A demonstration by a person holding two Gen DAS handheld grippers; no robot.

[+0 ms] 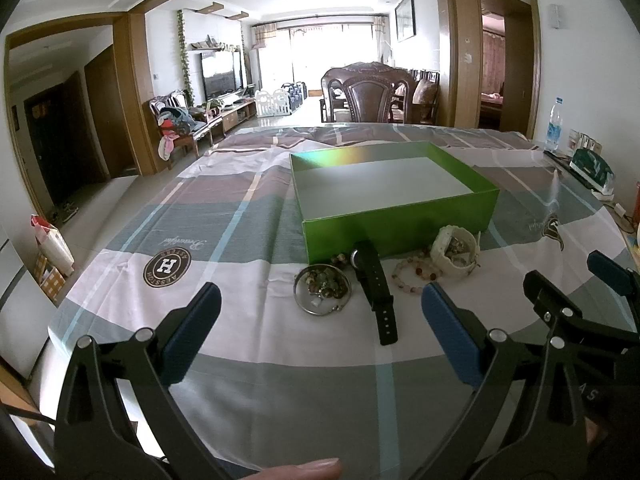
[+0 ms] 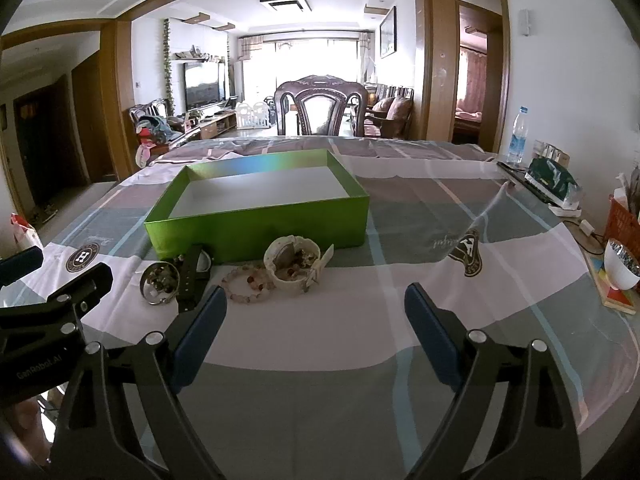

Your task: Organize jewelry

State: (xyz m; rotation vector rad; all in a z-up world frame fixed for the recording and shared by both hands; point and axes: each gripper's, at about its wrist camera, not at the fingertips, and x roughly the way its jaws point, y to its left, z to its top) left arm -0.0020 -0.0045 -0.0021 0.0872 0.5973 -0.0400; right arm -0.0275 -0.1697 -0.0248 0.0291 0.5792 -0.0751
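Note:
An empty open green box (image 1: 400, 224) (image 2: 256, 228) sits on the checked tablecloth. In front of it lie a silver bangle with beads inside (image 1: 322, 289) (image 2: 159, 282), a black watch (image 1: 374, 288) (image 2: 191, 276), a pink bead bracelet (image 1: 414, 276) (image 2: 248, 282) and a cream watch coiled around small pieces (image 1: 456, 252) (image 2: 294, 266). My left gripper (image 1: 320, 320) is open and empty, just short of the bangle and black watch. My right gripper (image 2: 316, 320) is open and empty, short of the cream watch.
A water bottle (image 2: 518, 134), a green packet (image 2: 552, 182), a white bowl (image 2: 620, 266) and an orange crate (image 2: 622, 220) stand along the table's right edge. A wooden chair (image 2: 320, 106) stands at the far side. The right gripper shows in the left wrist view (image 1: 576, 292).

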